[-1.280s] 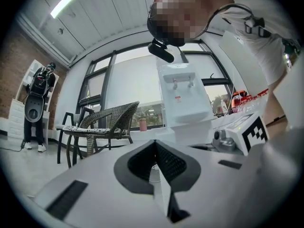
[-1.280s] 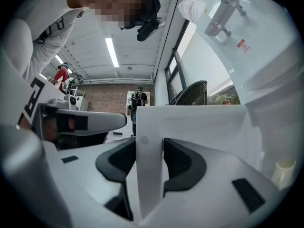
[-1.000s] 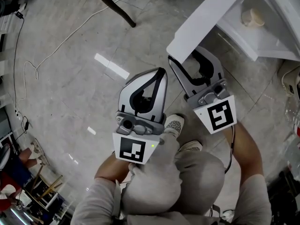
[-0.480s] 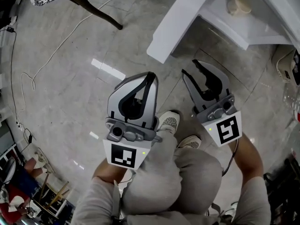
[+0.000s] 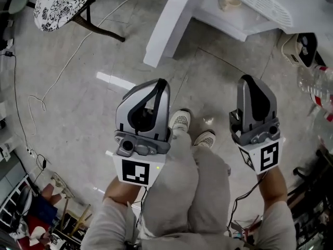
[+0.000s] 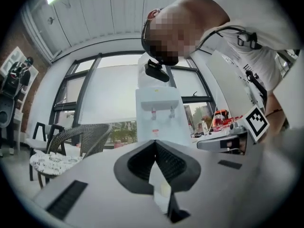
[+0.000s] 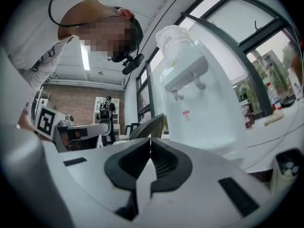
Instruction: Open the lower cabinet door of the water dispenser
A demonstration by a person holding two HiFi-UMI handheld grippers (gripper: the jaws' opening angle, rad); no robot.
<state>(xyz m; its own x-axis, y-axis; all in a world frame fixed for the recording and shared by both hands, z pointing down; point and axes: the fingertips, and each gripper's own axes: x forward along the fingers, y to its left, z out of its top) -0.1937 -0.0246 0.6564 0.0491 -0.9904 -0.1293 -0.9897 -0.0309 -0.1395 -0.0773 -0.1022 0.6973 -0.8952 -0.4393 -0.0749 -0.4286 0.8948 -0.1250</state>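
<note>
The white water dispenser (image 5: 260, 4) stands at the top of the head view. Its lower cabinet door (image 5: 169, 25) is swung wide open towards me, showing the white inside with a small pale cup (image 5: 229, 1). My left gripper (image 5: 161, 83) hangs shut and empty above the floor, below the door's free edge. My right gripper (image 5: 248, 79) is shut too, with nothing in it, and well right of the door. From the left gripper view the dispenser (image 6: 159, 113) rises straight beyond the closed left gripper (image 6: 154, 142). In the right gripper view the dispenser (image 7: 199, 103) stands right of the closed right gripper (image 7: 150, 139).
A round patterned chair (image 5: 60, 1) stands at the top left, and a white cable (image 5: 67, 61) trails over the grey tiled floor. The person's shoes (image 5: 181, 121) lie between the grippers. Clear bottles (image 5: 315, 85) and a small white appliance (image 5: 299, 46) sit at the right.
Both grippers rose and drew back from the open door. The right gripper moved off to the right and its jaws went from open to shut. The left stayed shut.
</note>
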